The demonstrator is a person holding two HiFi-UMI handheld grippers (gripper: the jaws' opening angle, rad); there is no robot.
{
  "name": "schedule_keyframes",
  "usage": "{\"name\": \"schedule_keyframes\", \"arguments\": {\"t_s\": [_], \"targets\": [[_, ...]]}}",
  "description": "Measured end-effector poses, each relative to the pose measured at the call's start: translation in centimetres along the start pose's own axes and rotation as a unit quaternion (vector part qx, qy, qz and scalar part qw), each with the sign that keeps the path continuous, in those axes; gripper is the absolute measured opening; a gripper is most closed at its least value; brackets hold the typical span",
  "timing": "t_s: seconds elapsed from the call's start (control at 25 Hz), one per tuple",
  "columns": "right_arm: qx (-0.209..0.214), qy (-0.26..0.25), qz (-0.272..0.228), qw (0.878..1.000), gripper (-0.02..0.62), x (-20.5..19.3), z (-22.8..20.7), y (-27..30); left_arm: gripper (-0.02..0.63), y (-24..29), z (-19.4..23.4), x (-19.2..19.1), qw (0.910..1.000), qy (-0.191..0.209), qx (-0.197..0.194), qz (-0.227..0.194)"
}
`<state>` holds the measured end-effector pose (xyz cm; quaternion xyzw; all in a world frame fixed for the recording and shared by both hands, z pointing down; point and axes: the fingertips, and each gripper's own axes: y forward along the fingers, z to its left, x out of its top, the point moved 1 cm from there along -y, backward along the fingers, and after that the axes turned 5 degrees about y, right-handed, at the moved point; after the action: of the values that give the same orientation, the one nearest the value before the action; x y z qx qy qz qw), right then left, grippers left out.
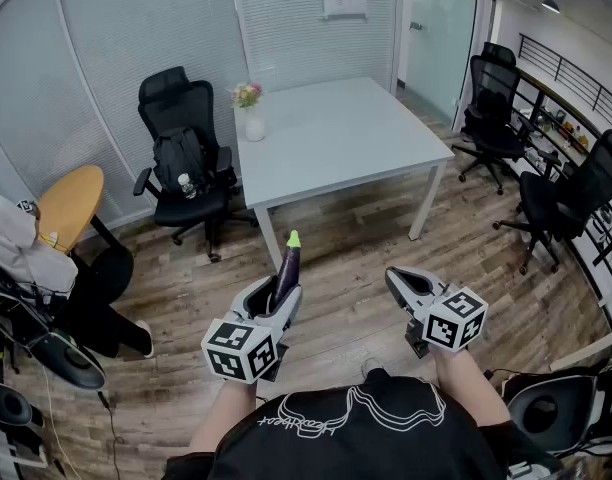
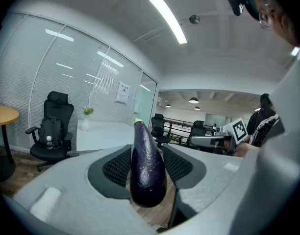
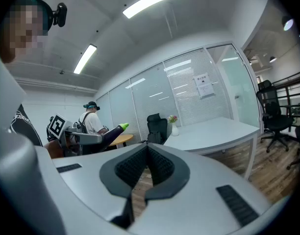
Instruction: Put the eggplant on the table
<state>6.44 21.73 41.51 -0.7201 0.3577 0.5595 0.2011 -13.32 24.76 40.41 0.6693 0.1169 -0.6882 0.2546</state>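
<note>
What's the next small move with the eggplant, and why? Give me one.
Probably carry the left gripper forward toward the white table. Its jaws are clamped on the eggplant, green tip pointing ahead. The table stands some way off across the wooden floor. Its near side is bare, and the flower vase sits by its left edge.

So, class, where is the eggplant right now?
The eggplant sits low, left of centre in the head view, clamped in the left gripper, its green tip pointing toward the white table ahead.
</note>
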Motion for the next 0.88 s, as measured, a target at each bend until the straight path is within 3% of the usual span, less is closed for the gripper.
{"name": "schedule_keyframes", "arguments": {"t_s": [0.6, 0.88], "targets": [[0.012, -0.019, -0.008, 1.0, 0.008, -0.5, 2.1, -0.3, 0.21, -1.8, 0.2, -0.6, 1.0, 0.001, 0.004, 0.002], [0.008, -0.002, -0.019, 1.0, 0.008, -0.7, 0.4, -0.1, 0.21, -0.5, 0.8, -0.9, 0.9999, -0.003, 0.01, 0.008]]}}
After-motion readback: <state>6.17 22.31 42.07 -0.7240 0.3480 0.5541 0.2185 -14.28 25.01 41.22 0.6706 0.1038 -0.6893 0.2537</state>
